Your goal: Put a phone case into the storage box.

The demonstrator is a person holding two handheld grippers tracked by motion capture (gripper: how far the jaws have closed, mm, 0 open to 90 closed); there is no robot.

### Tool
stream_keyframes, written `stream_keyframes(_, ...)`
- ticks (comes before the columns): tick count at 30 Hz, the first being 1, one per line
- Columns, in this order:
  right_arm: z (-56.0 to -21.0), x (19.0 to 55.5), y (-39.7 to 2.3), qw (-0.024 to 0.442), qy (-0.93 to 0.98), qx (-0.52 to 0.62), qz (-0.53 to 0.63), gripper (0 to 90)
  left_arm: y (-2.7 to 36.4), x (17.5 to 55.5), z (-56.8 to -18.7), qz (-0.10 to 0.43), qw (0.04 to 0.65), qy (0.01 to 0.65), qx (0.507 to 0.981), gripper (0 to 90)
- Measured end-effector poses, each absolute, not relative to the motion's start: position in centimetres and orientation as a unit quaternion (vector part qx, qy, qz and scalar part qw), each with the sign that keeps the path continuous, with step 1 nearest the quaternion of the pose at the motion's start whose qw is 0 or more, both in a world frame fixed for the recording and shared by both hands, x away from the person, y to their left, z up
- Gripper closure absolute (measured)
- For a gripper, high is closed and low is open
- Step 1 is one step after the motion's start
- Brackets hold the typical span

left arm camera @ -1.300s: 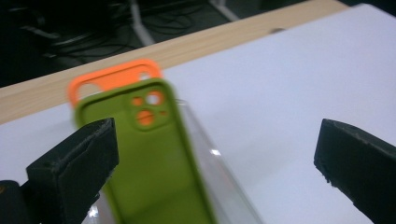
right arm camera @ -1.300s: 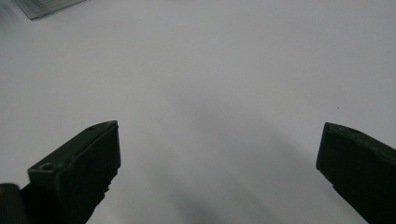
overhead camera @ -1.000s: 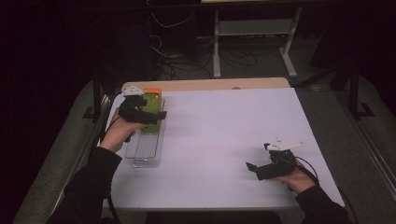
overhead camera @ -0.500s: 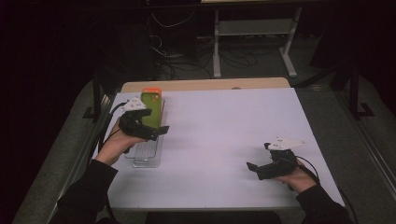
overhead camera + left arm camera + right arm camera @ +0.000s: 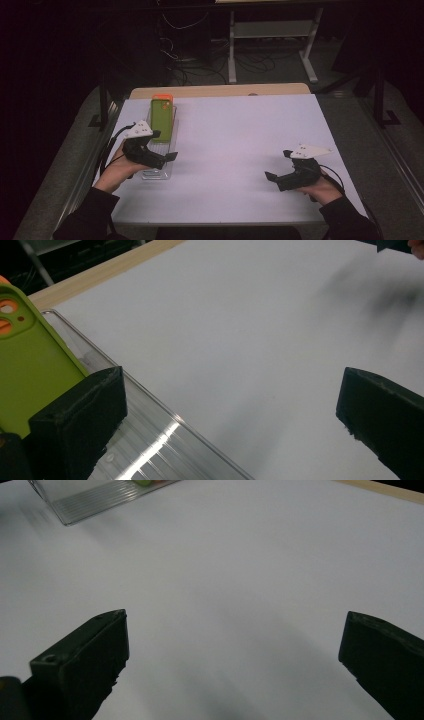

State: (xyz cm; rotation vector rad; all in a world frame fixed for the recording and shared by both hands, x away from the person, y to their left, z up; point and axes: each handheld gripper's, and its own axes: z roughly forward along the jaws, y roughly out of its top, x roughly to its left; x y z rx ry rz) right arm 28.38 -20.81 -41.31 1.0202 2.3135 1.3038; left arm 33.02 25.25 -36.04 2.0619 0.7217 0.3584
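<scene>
Your left gripper (image 5: 167, 159) hangs over the near end of the tray (image 5: 156, 174), close to the tabletop's (image 5: 240, 135) left edge, with your left hand (image 5: 117, 167) behind it. Its jaws stand wide with nothing between them; in the left gripper view one jaw sits over the tray's ribbed floor (image 5: 150, 450) and the other over bare white tabletop. The phone (image 5: 162, 120), in a green case with an orange rim, lies in the tray's far half, toward the far left corner, camera end away from you. It seems to rest flat, though the dim light makes that hard to judge. Your right gripper (image 5: 274, 176) sits low near the near right corner, well apart from the tray, jaws also spread wide and holding nothing, pointing left across the bare surface.
</scene>
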Motion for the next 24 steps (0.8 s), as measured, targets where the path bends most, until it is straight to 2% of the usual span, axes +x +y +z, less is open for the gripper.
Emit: stream_keyframes(24,-39.9,28.3,-20.5,0.148,0.808,0.339,0.459,0.0,25.8,30.4,-39.9,0.136,0.440,0.276,0.843,0.0)
